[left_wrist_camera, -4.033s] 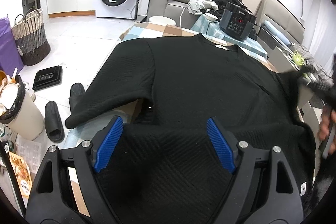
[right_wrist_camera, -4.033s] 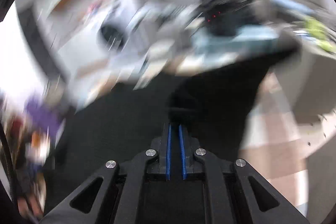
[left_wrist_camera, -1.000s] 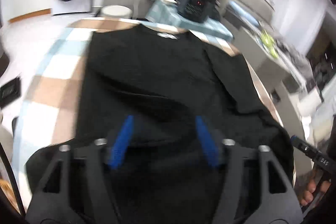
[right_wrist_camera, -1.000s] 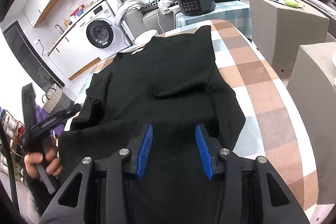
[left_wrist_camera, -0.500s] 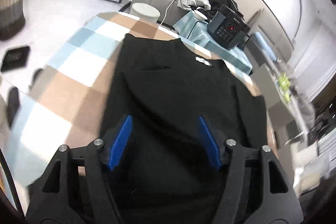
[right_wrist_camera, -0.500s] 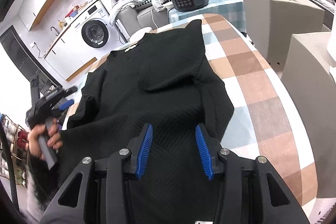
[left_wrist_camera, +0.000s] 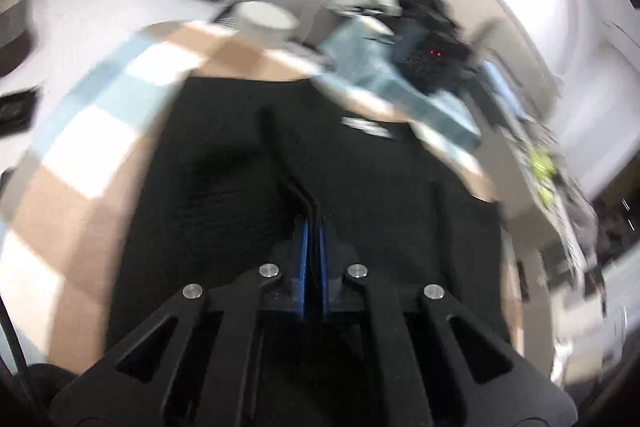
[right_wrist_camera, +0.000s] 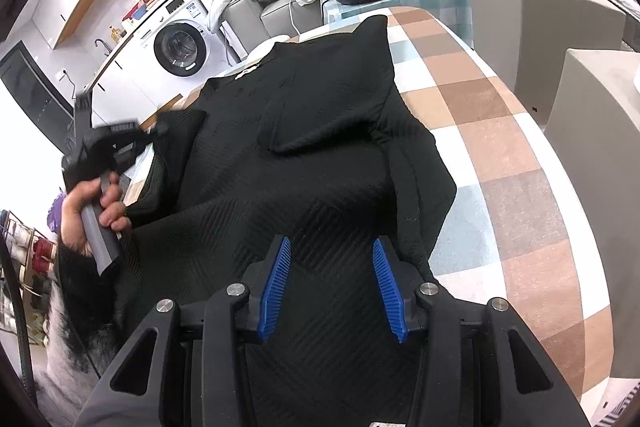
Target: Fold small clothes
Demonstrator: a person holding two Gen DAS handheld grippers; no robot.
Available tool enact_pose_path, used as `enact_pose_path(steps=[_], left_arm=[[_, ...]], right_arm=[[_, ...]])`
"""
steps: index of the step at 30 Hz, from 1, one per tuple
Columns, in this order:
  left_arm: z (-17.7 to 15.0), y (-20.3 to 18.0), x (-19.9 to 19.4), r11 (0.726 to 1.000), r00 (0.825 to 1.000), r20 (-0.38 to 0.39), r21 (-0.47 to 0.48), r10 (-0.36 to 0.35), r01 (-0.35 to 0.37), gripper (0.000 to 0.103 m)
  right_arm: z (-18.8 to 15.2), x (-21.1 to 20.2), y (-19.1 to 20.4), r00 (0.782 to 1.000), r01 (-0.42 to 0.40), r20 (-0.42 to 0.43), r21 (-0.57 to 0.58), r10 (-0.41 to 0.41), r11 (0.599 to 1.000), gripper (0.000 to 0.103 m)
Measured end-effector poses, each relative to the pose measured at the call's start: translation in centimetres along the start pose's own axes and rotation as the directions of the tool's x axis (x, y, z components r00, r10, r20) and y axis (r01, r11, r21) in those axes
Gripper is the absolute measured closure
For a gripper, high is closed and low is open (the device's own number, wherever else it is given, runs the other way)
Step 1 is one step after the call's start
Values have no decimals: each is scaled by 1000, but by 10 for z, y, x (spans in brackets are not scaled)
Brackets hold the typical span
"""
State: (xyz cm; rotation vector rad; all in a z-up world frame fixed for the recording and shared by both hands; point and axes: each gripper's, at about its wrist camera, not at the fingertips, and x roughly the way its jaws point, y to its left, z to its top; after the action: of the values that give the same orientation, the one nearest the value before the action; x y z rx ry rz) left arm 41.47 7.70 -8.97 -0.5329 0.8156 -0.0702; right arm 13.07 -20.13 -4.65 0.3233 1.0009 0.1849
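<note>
left wrist view: left gripper has just clamped a fold of the black textured knit sweater, whose body stretches ahead toward its collar.

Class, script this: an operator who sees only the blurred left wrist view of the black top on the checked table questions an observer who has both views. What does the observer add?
Operator: My jaws look shut. On what?
Observer: The left gripper, whose jaws have just been closing, pinches the black top at its side edge, which is raised a little off the checked table.
Operator: Where is the other gripper?
Observer: The right gripper stands open over the hem end; nothing is pinched.
Operator: Is the far sleeve done?
Observer: Yes, that sleeve lies folded in across the chest.
</note>
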Motion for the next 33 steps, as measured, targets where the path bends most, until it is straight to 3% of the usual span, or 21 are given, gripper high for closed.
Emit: enact_pose_path(steps=[2,3,4,6,8,10,12,15,18,20,21,22,29,33], left_arm=[[-6,-29,3,996,999,-27,75,-40,42,97],[-7,-36,5,994,998,-54,94,-44,49,84],[-8,-41,6,993,995,-81,105,-50,58,61],[-8,-33,-6,994,999,-42,103,-30,34,48],[-2,-18,-19,993,998,41,103,46,-50,48],[1,3,-27,982,987,47,100,156,-160,48],[3,24,-24,954,961,17,116,276,-276,49],[-4,44,-7,903,914,-35,175,405,-393,60],[-12,56,6,895,903,-71,191,423,-404,66],[-13,55,6,897,911,-48,204,409,-392,76],[-14,56,6,898,913,-46,210,404,-387,93],[-14,57,5,901,916,-45,203,399,-383,95],[3,94,-21,940,941,-19,63,338,-336,96],[2,114,-24,934,932,-58,9,357,-357,93]], right_arm=[[0,0,0,1000,2,2,6,-2,1000,59],[0,0,1,1000,1,2,7,-1,1000,59],[-1,0,3,1000,-3,4,7,3,1000,59],[-2,-2,6,1000,-9,4,-3,9,1000,59],[-4,-4,7,1000,-8,7,-12,8,1000,59],[-4,-4,7,1000,-13,5,-12,13,1000,59],[-4,-1,6,1000,-15,1,-10,15,1000,59],[-5,2,9,1000,-21,-8,-8,21,1000,59],[-4,6,13,1000,-19,-20,-19,19,1000,59],[-4,7,16,1000,-18,-25,-27,18,999,59],[-4,7,17,1000,-15,-26,-30,14,999,59],[-3,8,17,1000,-11,-25,-32,10,999,59],[-2,11,17,1000,-2,-31,-37,1,999,59],[-2,11,15,999,1,-32,-30,-2,1000,59]])
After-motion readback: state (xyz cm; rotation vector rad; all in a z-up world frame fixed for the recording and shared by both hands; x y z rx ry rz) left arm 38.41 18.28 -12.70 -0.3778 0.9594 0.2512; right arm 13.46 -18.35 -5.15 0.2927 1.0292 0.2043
